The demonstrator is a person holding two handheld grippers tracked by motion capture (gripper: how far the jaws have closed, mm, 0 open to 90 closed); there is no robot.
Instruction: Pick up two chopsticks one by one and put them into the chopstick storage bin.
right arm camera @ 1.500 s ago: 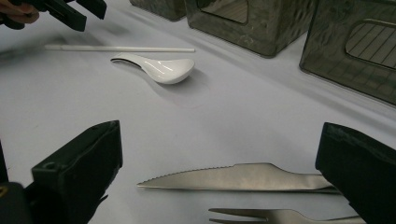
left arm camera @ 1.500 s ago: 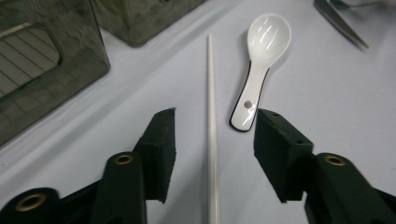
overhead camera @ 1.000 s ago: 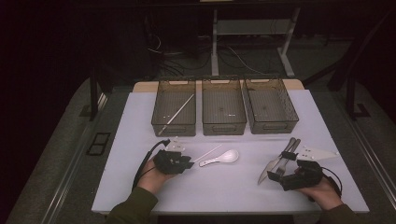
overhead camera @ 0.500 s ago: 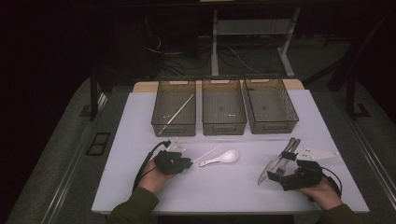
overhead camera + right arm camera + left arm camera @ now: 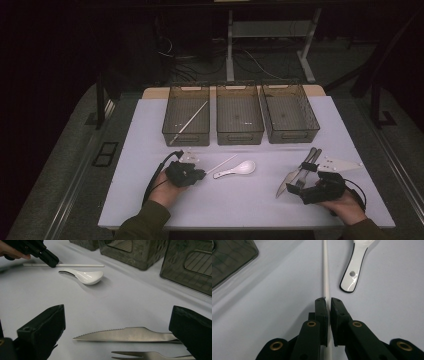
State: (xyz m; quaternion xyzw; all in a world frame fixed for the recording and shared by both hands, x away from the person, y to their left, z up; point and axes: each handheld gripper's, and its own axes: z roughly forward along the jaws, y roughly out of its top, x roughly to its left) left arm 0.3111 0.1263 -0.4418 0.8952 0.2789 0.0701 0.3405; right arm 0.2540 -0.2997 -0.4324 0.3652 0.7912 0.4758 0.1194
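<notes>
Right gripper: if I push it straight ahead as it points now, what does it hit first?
Most likely the knife, lying crosswise between the open right gripper jaws, with the fork beside it; depth is hard to judge.

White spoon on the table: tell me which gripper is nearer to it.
Left. The left gripper sits just beside the white spoon, shut on the white chopstick lying next to it. The right gripper is farther off, open over the knife and fork.

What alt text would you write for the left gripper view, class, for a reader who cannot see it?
The left claw is shut on a thin white chopstick that lies on the white table and runs straight away from the camera. A glossy white spoon lies just right of it, and a dark bin's corner shows top left.
</notes>
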